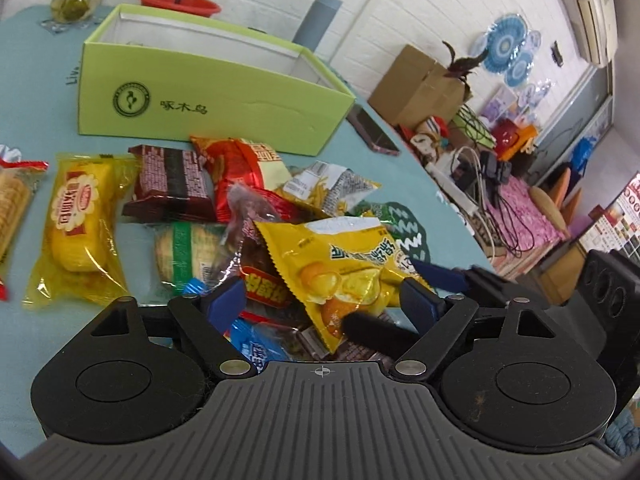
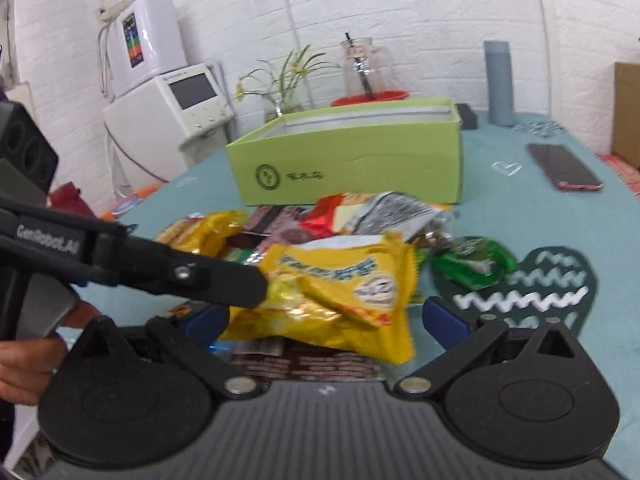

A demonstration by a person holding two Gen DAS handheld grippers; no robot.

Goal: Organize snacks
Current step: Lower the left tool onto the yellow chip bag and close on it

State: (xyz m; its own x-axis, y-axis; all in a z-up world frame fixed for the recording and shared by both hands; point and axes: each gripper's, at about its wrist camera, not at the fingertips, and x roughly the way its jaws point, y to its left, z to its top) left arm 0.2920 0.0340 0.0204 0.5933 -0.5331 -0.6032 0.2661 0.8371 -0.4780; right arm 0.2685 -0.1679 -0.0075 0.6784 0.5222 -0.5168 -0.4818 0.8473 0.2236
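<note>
The blue surface (image 1: 36, 92) carries a green box (image 1: 208, 96), open at the top, and this box is the landmark for all the rest. In front of the box lies a loose pile of snacks (image 1: 224, 208), and on top of the pile, on the side far from the box, is the yellow bag (image 2: 340, 292). The left gripper (image 1: 324, 304) has its fingers apart on both sides of this bag's lower corner, not yet pressing it. The right gripper (image 2: 324, 320) also has its fingers apart, one at each side of the bag's near edge. To the right of the box a phone (image 2: 564, 172) lies flat, and a green packet (image 2: 472, 264) rests between the pile and the phone. I judge the step is to take the yellow bag and carry it to the box. It is better that only one gripper closes, on the crimped edge and not on the puffed middle, so the contents are not crushed. The lift must clear the box's front wall; above the pile the room looks free, but the two grippers are very near each other.
</note>
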